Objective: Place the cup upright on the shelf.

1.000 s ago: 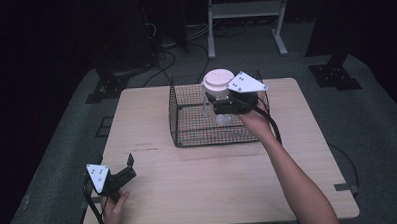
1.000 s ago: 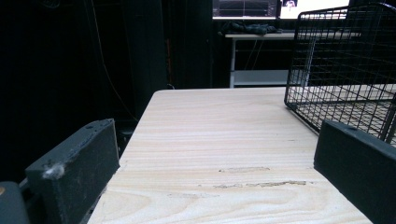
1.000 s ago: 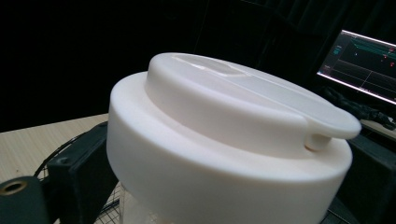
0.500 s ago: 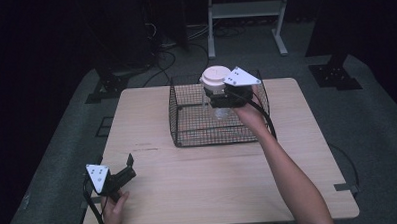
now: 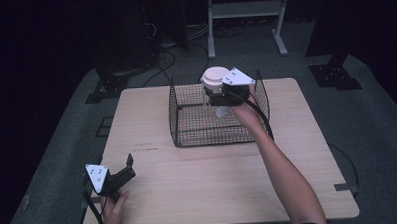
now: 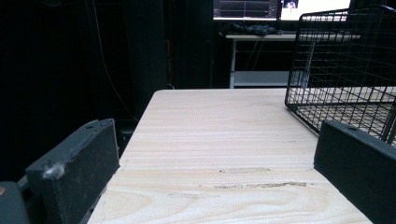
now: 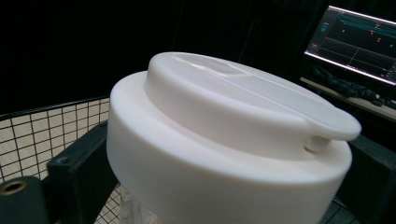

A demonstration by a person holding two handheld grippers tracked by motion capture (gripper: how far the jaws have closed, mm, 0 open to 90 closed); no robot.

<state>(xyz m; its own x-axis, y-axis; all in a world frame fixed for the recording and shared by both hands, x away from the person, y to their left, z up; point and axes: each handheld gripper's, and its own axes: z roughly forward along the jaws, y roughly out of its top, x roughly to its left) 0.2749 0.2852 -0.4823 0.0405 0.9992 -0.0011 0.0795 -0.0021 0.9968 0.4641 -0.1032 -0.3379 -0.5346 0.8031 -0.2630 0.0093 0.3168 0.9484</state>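
Observation:
A clear container with a wide white lid [image 5: 214, 76] hangs above the black wire basket [image 5: 183, 123], over its far right part. My right gripper [image 5: 220, 95] is shut on the container just below the lid, with a black jaw on each side of the lid [image 7: 224, 121] in the right gripper view. At the table's front left corner my left gripper [image 5: 130, 165] is held just above the wood, open, with nothing between its jaws. In the left gripper view the left gripper [image 6: 217, 163] points along the table, and the basket [image 6: 341, 70] stands ahead to its right.
The basket stands on the far half of a light wooden table [image 5: 214, 176]. The floor around it is dark, with stand feet and cables [image 5: 110, 87] at the back left. A white shelf frame [image 5: 246, 20] is behind the table. A lit screen [image 7: 359, 44] shows far off.
My right gripper has carried the container a little up and toward the basket's far side. The left gripper has stayed in place.

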